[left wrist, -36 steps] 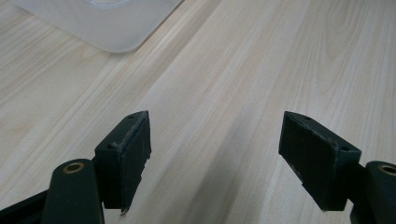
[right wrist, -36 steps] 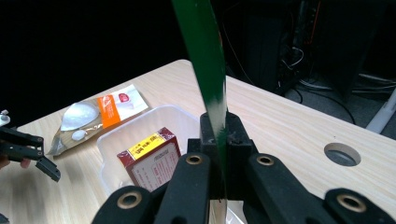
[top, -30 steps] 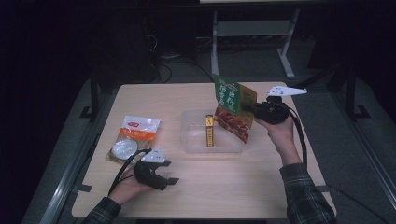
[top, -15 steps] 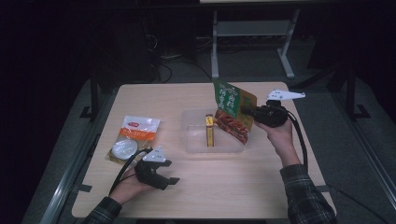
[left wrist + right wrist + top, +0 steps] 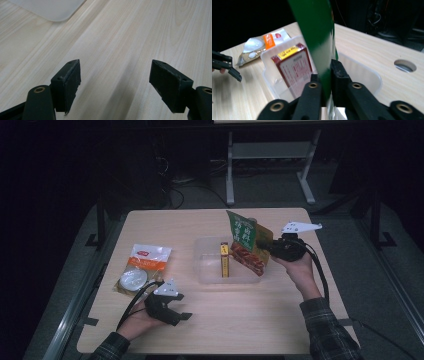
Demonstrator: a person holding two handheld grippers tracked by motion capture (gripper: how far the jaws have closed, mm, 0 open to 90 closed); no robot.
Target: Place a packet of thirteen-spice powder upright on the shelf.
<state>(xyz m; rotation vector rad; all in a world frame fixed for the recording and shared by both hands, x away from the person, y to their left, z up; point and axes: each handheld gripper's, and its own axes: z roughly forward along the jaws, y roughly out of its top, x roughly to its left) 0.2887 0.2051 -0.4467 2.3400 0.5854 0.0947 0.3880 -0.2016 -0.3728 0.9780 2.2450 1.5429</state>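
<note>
Wooden table (image 5: pixel 200 227), pale top, dark room around it. Clear plastic bin (image 5: pixel 205 270) is seen near the table's middle; a red-and-yellow box (image 5: pixel 224 260) stands on edge inside it. In the right gripper view the same box (image 5: pixel 295 66) is seen leaning inside the bin (image 5: pixel 364 72), yellow label at its top.

Green and orange snack pouch (image 5: pixel 248 242) is held upright over the bin's right end, its lower edge down at or inside the bin; contact with the bin floor cannot be told. Right gripper (image 5: pixel 272 248) is held by the right hand (image 5: pixel 296 267), jaws pressed together on the pouch's right edge. In the right gripper view the green pouch film (image 5: pixel 317 37) is seen pinched between the two black jaws of the right gripper (image 5: pixel 325 80).

Left gripper (image 5: pixel 181 312) is held low at the table's near left by the left hand (image 5: pixel 136 322), resting on or just above the top. In the left gripper view its jaws are spread wide, nothing between them, bare wood below (image 5: pixel 125 37); the left gripper (image 5: pixel 115 82) is pointed toward a corner of the bin (image 5: pixel 50 8).

White and orange flat packet (image 5: pixel 144 267) lies at the table's left, well apart from the bin, with a round white item (image 5: pixel 133 279) in its lower part. A cable hole (image 5: pixel 405 65) in the tabletop is seen past the bin in the right gripper view.
</note>
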